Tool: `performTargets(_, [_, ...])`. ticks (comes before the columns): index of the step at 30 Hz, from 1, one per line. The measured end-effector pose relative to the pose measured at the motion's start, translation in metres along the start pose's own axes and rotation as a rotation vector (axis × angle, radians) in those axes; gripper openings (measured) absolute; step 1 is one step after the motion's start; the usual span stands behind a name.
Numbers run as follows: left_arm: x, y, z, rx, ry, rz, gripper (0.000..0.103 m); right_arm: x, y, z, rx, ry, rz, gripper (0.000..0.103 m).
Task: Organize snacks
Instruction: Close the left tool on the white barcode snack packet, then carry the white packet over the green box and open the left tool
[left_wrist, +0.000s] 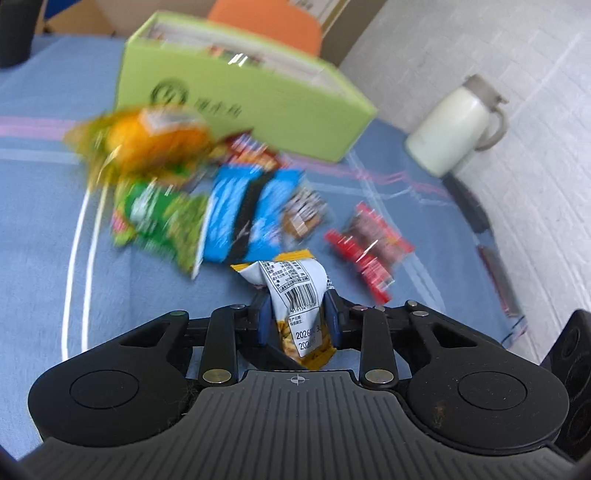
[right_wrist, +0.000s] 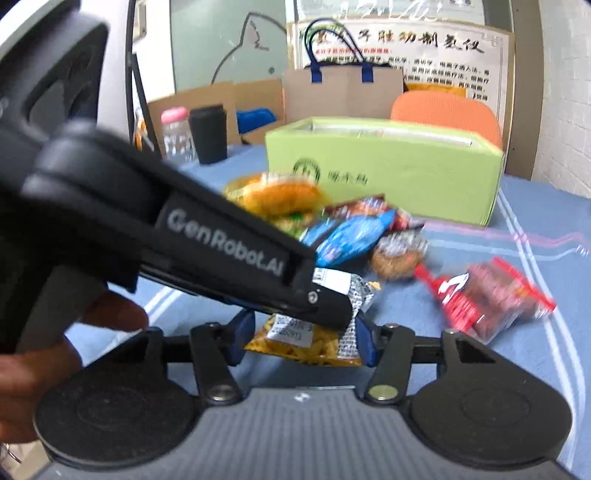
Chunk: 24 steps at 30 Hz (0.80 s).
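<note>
"GenRobot.AI" left gripper (right_wrist: 345, 314), barcoded packet (left_wrist: 295, 291)

Left tongs (left_wrist: 297, 317): tilted downward, blue pads clamped on a yellow-and-white snack packet (left_wrist: 295, 291) at its barcode side. Right tongs (right_wrist: 301, 341): also angled down, closed on the same packet's opposite end (pads pressing its edges). Left tongs cross diagonally above the right pair. Hand (right_wrist: 33, 365) wraps the left handle.

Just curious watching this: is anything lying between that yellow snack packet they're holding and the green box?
Yes. The yellow snack packet, pinched in the left hand-held gripper, faces a loose pile: a blue packet, a green packet and an orange packet lie before the green box.
</note>
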<state>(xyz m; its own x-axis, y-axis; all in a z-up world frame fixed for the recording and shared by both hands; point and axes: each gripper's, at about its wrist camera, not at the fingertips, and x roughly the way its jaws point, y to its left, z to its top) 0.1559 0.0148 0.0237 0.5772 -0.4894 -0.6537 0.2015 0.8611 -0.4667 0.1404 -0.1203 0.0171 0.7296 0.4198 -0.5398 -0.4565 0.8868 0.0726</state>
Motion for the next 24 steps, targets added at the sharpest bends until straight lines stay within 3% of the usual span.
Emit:
performTargets(5, [-0.007,-0.029,0.047,0.077,-0.099,-0.060,0.008,-0.006,-0.021,0.049,-0.057,-0.112,-0.035,0.062])
performTargets(10, [0.028,-0.044,0.132,0.142,-0.186,-0.052,0.008,0.046,-0.061,0.116,-0.112,-0.171,-0.071,0.062])
performTargets(14, [0.079,-0.036,0.195,0.131,-0.169,-0.008,0.008,0.098,-0.102,0.151,-0.088,-0.127,-0.053,0.063])
performTargets(17, [0.114,-0.018,0.221,0.085,-0.127,-0.002,0.009,0.130,-0.124,0.161,-0.066,-0.079,-0.033,0.065])
performTargets(18, [0.125,-0.011,0.226,0.071,-0.112,0.000,0.012,0.136,-0.128,0.161,-0.062,-0.074,-0.037,0.067])
performTargets(19, [0.131,-0.006,0.230,0.060,-0.107,0.007,0.013,0.136,-0.128,0.158,-0.057,-0.076,-0.044,0.079])
performTargets(22, [0.123,0.003,0.229,0.059,-0.144,0.017,0.041,0.119,-0.133,0.154,-0.056,-0.153,-0.060,0.102])
performTargets(24, [0.104,0.003,0.221,0.072,-0.211,0.013,0.063,0.098,-0.137,0.150,-0.046,-0.202,-0.051,0.103])
